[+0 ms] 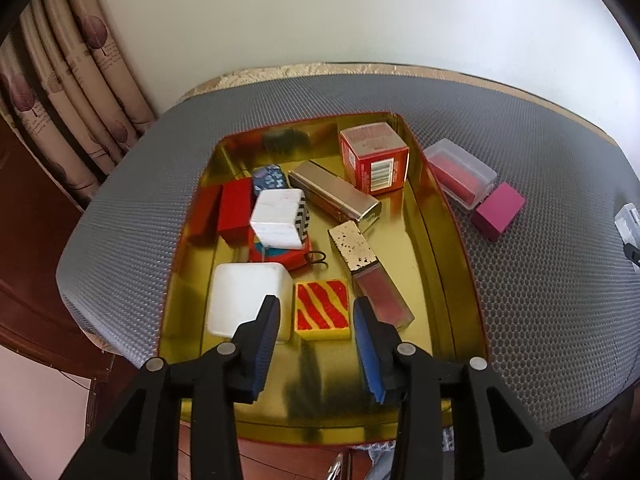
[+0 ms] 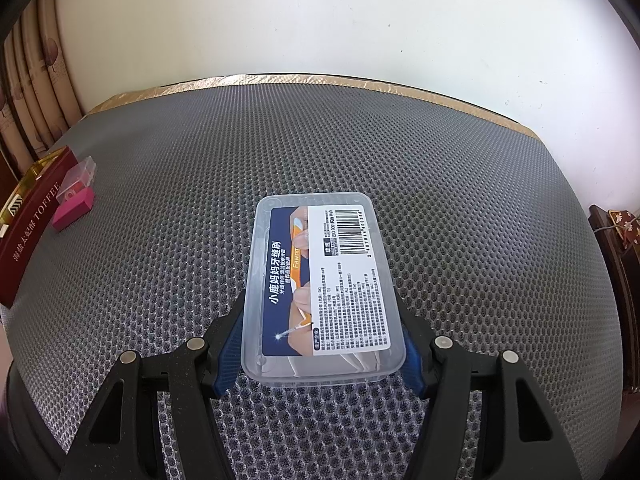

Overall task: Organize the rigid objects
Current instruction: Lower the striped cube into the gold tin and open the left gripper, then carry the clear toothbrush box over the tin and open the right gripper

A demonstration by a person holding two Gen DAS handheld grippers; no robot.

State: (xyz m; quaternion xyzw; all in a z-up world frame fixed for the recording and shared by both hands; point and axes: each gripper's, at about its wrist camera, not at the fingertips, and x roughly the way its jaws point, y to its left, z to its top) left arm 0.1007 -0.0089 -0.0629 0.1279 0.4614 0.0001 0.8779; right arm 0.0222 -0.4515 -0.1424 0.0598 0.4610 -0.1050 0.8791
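Note:
A gold tin box (image 1: 452, 216) with red outer walls sits on the grey mesh mat and holds several items: a red carton (image 1: 374, 158), a gold lipstick case (image 1: 334, 194), a white block (image 1: 278, 218), a white cube (image 1: 248, 300), a yellow-and-red striped block (image 1: 322, 314) and a lip gloss (image 1: 370, 276). My left gripper (image 1: 316, 342) is open and empty above the tin's near end, over the striped block. My right gripper (image 2: 322, 344) is shut on a clear plastic box (image 2: 324, 284) with a blue and white label, held by its long sides.
A clear case with a red insert (image 1: 460, 178) and a magenta block (image 1: 498, 210) lie on the mat right of the tin; both show at the far left in the right wrist view, the magenta block (image 2: 74, 206) beside the tin's red wall (image 2: 30, 220). Curtains (image 1: 72, 92) hang at left.

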